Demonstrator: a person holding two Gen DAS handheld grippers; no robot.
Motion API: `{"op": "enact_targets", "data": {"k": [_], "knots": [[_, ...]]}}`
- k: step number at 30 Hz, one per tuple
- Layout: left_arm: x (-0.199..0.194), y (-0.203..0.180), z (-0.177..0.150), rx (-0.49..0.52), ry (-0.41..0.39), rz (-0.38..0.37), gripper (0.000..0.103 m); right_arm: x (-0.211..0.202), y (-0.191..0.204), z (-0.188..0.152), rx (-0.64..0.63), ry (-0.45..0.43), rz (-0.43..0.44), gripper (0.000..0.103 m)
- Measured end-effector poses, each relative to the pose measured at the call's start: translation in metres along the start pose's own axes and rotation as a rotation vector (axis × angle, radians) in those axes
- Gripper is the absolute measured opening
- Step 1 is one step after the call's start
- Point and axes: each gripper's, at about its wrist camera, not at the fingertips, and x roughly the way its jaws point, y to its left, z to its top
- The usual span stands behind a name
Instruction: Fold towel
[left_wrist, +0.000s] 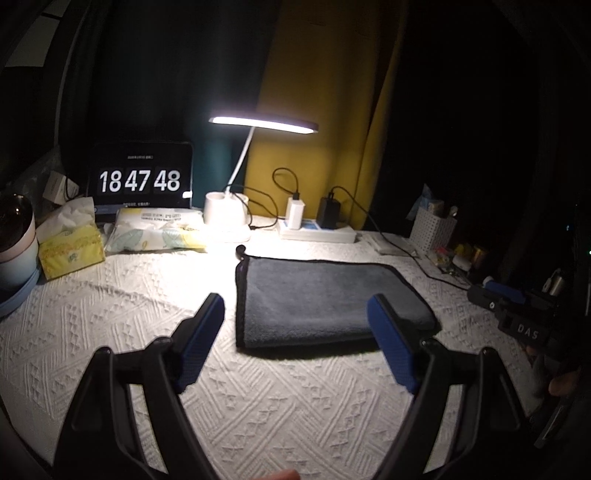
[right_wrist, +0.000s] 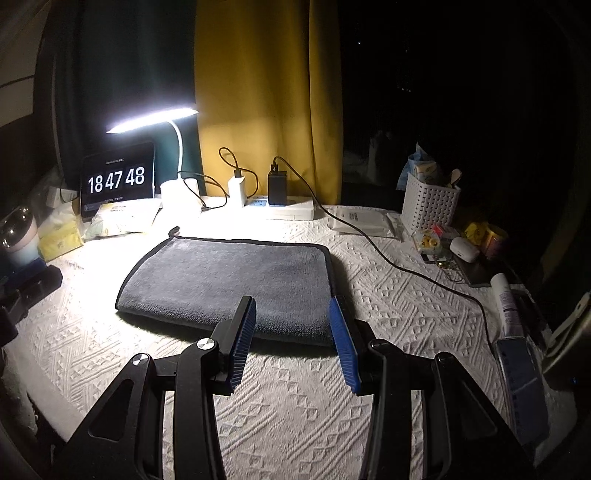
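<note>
A dark grey towel with black edging lies flat on the white textured cloth, folded into a rectangle with a small loop at its far left corner. It also shows in the right wrist view. My left gripper is open and empty, held above the cloth at the towel's near left edge. My right gripper is open and empty, just in front of the towel's near right corner. The right gripper's body shows at the right edge of the left wrist view.
A lit desk lamp, a clock screen, tissue packs and a power strip with chargers stand along the back. A white basket, small items and a black cable lie at the right. A cup stands far left.
</note>
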Motion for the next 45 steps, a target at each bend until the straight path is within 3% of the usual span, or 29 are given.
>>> {"op": "enact_targets", "data": {"k": [5,12,17,39,43,45], "knots": [[-0.014,-0.01,-0.004,0.017,-0.02,-0.016,0.081,-0.016,0.002,-0.002,-0.006,-0.024,0.003,0.044],[-0.044,-0.028,-0.008,0.08,-0.091,0.038,0.081,-0.042,0.007,-0.007,-0.005,-0.063,0.012,0.044],[-0.055,-0.03,-0.01,0.068,-0.104,-0.004,0.081,-0.056,0.013,-0.012,-0.02,-0.083,0.011,0.044],[-0.096,-0.035,-0.026,0.102,-0.238,0.039,0.081,-0.114,0.024,-0.033,-0.051,-0.235,0.001,0.045],[-0.099,-0.036,-0.024,0.108,-0.249,0.037,0.081,-0.117,0.023,-0.033,-0.043,-0.246,0.007,0.054],[-0.099,-0.036,-0.023,0.11,-0.251,0.04,0.081,-0.117,0.023,-0.033,-0.044,-0.246,0.006,0.054]]}}
